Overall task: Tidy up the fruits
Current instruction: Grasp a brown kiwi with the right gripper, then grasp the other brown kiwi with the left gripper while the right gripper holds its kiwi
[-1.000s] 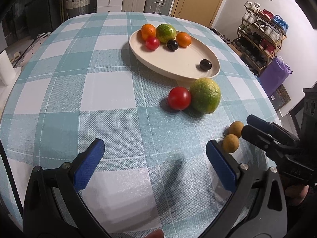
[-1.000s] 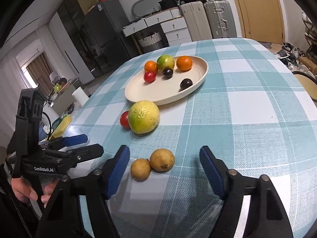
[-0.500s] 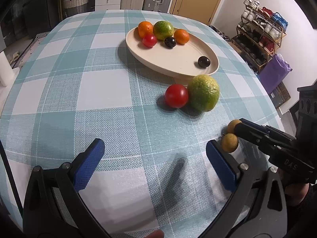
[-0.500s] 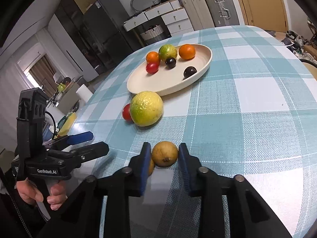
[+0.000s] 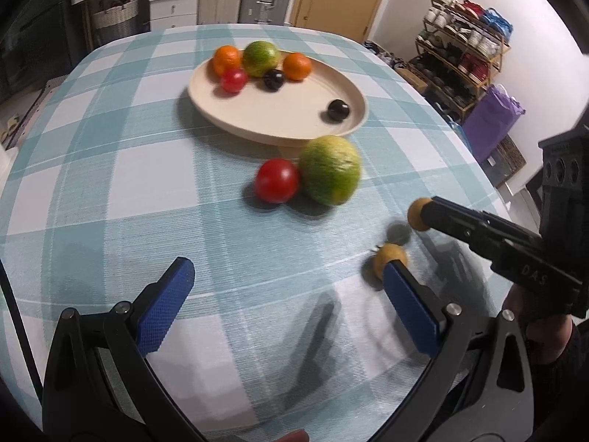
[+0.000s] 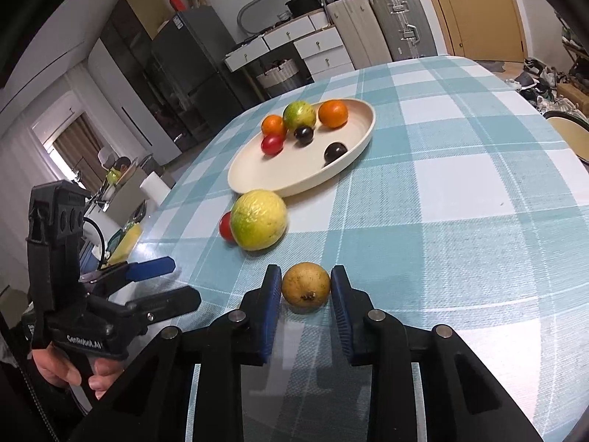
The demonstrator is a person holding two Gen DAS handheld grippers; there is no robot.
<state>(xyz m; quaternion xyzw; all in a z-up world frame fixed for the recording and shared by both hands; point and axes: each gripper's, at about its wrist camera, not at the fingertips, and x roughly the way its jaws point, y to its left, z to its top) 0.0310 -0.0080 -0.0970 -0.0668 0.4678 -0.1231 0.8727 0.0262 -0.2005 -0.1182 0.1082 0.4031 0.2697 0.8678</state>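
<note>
My right gripper [image 6: 305, 276] is shut on a small brown-yellow fruit [image 6: 305, 287], which its blue pads hold just above the checked cloth. In the left wrist view this held fruit [image 5: 418, 213] hangs over its own shadow. A second small brown fruit [image 5: 390, 258] lies on the table by my left gripper's right finger. My left gripper [image 5: 287, 272] is open over bare cloth with nothing between its fingers. Farther off, a large green-yellow fruit [image 5: 329, 169] and a red tomato [image 5: 277, 180] touch each other beside the cream oval plate [image 5: 257, 125].
The plate holds two oranges, a green fruit, a small tomato and two dark plums. Past the table's right edge are a shoe rack [image 5: 460, 55] and a purple bag [image 5: 489, 114]. Drawers and suitcases line the far wall.
The right gripper's jaws closed on one of the two brown fruits and lifted it off the table. The left gripper drifted a little and stayed open.
</note>
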